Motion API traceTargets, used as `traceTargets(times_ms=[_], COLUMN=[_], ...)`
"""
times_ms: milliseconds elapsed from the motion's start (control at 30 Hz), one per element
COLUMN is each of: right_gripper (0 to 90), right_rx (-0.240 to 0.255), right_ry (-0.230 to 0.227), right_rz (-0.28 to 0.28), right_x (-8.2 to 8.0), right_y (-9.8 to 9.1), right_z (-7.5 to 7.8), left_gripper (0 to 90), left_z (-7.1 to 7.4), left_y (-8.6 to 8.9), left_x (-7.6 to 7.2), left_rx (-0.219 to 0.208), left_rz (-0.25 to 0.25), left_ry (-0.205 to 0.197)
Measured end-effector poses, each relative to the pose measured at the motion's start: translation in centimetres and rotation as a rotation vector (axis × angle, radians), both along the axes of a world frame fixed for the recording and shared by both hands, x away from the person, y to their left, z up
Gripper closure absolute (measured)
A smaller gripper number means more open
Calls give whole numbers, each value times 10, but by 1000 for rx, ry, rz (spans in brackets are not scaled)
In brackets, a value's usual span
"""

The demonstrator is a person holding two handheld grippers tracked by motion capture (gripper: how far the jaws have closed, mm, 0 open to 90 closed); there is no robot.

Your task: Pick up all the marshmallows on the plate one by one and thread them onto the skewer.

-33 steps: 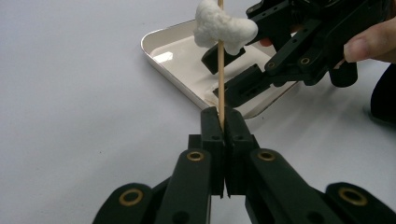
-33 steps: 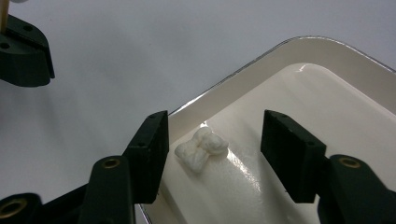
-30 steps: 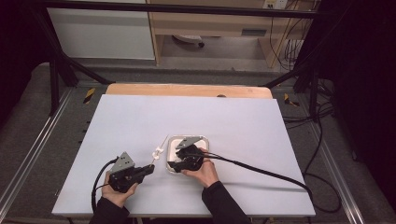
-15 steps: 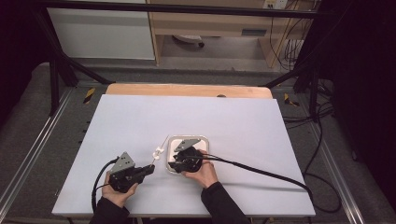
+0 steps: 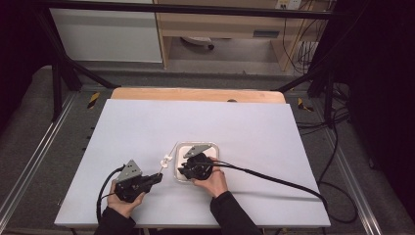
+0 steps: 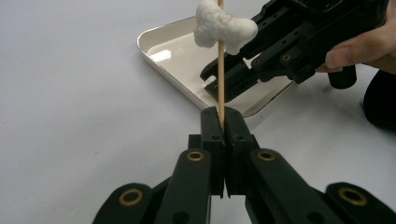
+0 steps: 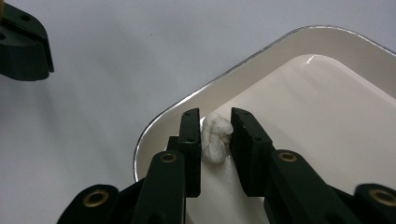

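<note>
My left claw (image 6: pixel 221 122) clamps the skewer (image 6: pixel 220 70). My right claw (image 7: pixel 215 135) has just been closing on a popcorn piece (image 7: pixel 215 139) in the tray (image 7: pixel 289 51). Next: lift, then thread it on.

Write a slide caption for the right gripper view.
Right gripper fingers closing on a lumpy white puffed piece inside a glossy white square tray.

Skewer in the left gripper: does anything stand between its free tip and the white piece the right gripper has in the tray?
Nothing visible blocks it, but the skewer already carries one white piece. The right gripper has been closing on the second piece inside the tray.
</note>
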State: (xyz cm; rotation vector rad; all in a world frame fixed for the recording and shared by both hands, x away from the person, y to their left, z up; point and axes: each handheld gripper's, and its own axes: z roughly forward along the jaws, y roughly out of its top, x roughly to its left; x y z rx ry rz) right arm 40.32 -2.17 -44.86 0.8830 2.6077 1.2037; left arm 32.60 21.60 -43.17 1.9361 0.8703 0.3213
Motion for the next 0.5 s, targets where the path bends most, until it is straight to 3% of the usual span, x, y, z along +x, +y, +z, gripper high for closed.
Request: traceTargets(times_ms=[500], right_gripper=[760], right_rx=[107], right_ry=[-12], right_rz=[-7], right_x=[-2], right_y=[-18], right_z=[32], left_gripper=[888], left_z=[0], left_y=[-3], left_x=[-2], left_rx=[3], left_rz=[-7], left_ry=[-5])
